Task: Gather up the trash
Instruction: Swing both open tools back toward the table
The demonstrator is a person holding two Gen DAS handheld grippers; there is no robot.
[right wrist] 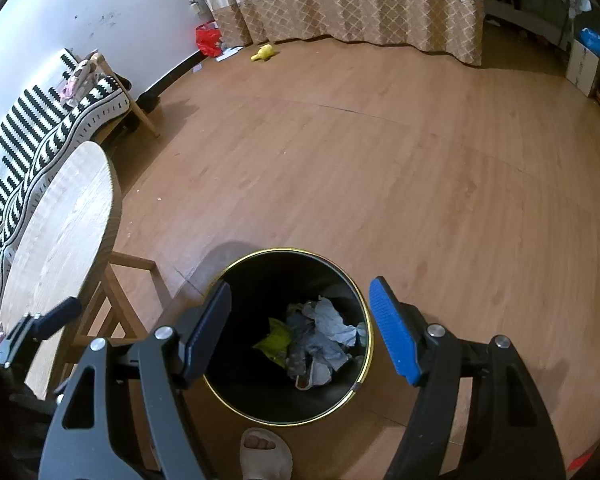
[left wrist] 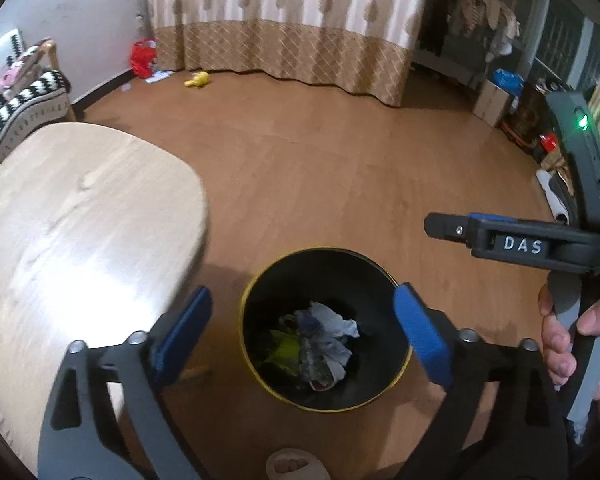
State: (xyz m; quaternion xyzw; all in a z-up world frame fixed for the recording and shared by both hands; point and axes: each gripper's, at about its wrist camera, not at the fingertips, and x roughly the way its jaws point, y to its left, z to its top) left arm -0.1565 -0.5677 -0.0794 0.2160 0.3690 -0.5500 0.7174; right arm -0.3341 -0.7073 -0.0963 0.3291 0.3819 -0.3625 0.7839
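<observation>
A black trash bin with a gold rim [left wrist: 260,292] [right wrist: 236,268] stands on the wooden floor beside the table. Crumpled grey-white paper [left wrist: 328,332] [right wrist: 328,340] and a yellow-green wrapper [left wrist: 288,350] [right wrist: 274,340] lie inside it. My left gripper [left wrist: 304,336] hangs open and empty above the bin. My right gripper [right wrist: 300,332] is also open and empty above the bin; it shows from the side in the left wrist view [left wrist: 436,226], held by a hand.
A light wooden oval table [left wrist: 72,220] [right wrist: 64,220] stands left of the bin. A striped sofa [right wrist: 32,128] lies behind it. A yellow object [right wrist: 264,53] and a red bag [right wrist: 208,38] lie by the curtain. Boxes [left wrist: 494,102] line the right wall. A slippered foot [right wrist: 264,454] is near the bin.
</observation>
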